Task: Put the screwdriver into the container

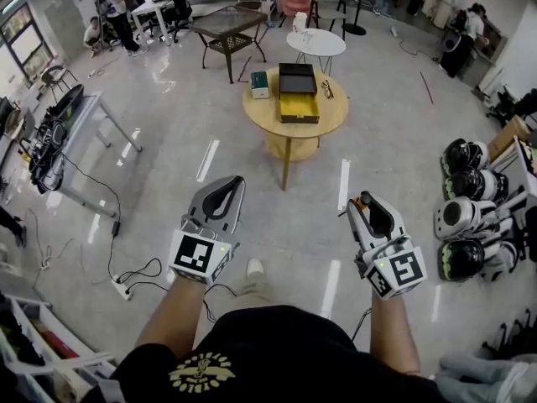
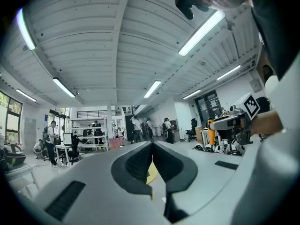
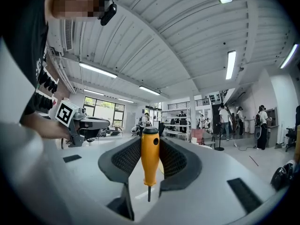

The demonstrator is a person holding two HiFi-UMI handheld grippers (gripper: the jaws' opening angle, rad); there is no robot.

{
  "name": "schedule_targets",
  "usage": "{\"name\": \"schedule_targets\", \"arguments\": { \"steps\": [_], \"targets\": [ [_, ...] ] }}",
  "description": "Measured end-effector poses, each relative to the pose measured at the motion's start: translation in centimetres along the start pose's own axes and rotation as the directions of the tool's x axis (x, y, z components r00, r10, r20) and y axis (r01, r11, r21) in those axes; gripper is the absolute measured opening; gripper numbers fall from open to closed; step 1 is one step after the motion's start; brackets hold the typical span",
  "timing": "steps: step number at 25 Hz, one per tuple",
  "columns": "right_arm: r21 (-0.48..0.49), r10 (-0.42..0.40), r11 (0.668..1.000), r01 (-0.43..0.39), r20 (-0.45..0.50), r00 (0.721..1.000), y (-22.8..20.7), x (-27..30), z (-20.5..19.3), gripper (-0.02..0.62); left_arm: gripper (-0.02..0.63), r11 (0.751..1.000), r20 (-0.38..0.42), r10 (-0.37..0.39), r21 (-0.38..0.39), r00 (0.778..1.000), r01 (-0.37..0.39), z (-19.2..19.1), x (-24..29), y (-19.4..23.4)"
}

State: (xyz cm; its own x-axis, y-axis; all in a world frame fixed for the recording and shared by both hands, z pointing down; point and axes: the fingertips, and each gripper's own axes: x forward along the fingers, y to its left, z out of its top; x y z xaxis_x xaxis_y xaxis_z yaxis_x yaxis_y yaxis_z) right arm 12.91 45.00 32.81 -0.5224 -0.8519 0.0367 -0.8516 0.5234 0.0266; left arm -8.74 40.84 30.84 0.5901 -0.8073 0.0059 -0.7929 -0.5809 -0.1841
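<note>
Round wooden worktop (image 1: 262, 112) mid-floor. On it, a small green-and-white box (image 1: 260, 84) near the left edge and a pair of glasses (image 1: 326, 89) toward the right. Behind it stand a white round table (image 1: 323, 44) and a dark glass-topped table (image 1: 226, 23). Black and white helmets (image 1: 466, 193) grouped at far right. Power strip (image 1: 122, 286) with black cables on the floor, lower left. White tape strips (image 1: 207, 159) on the grey floor. People (image 1: 117, 7) at desks, far left.

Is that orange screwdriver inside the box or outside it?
Outside. The screwdriver sits clamped between the right gripper's pads, while the container stands on the round table ahead.
</note>
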Motion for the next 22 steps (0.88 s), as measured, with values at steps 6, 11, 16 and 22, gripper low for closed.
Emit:
{"name": "schedule_targets", "arguments": {
  "steps": [6, 11, 16, 22],
  "targets": [
    [0.006, 0.002, 1.000, -0.002, -0.014, 1.000, -0.9, 2.9, -0.8, 0.137, 0.018, 1.000, -0.014, -0.011, -0.011, 1.000, 0.011, -1.2, 2.4, 2.2],
    [0.025, -0.009, 1.000, 0.009, -0.028, 1.000, -2.1, 5.2, -1.4, 0.137, 0.018, 0.999, -0.026, -0.028, -0.038, 0.999, 0.027, -2.2, 4.4, 3.8],
    [0.044, -0.015, 0.999, 0.018, -0.054, 0.998, -2.8, 6.8, -2.3, 0.137, 0.018, 0.999, -0.033, -0.035, -0.043, 0.999, 0.034, -2.8, 5.8, 5.3],
    [0.054, -0.021, 0.998, 0.024, -0.057, 0.998, -4.4, 10.2, -3.0, 0.137, 0.018, 0.999, -0.035, -0.035, -0.043, 0.999, 0.033, -4.2, 8.3, 7.9]
  ]
}}
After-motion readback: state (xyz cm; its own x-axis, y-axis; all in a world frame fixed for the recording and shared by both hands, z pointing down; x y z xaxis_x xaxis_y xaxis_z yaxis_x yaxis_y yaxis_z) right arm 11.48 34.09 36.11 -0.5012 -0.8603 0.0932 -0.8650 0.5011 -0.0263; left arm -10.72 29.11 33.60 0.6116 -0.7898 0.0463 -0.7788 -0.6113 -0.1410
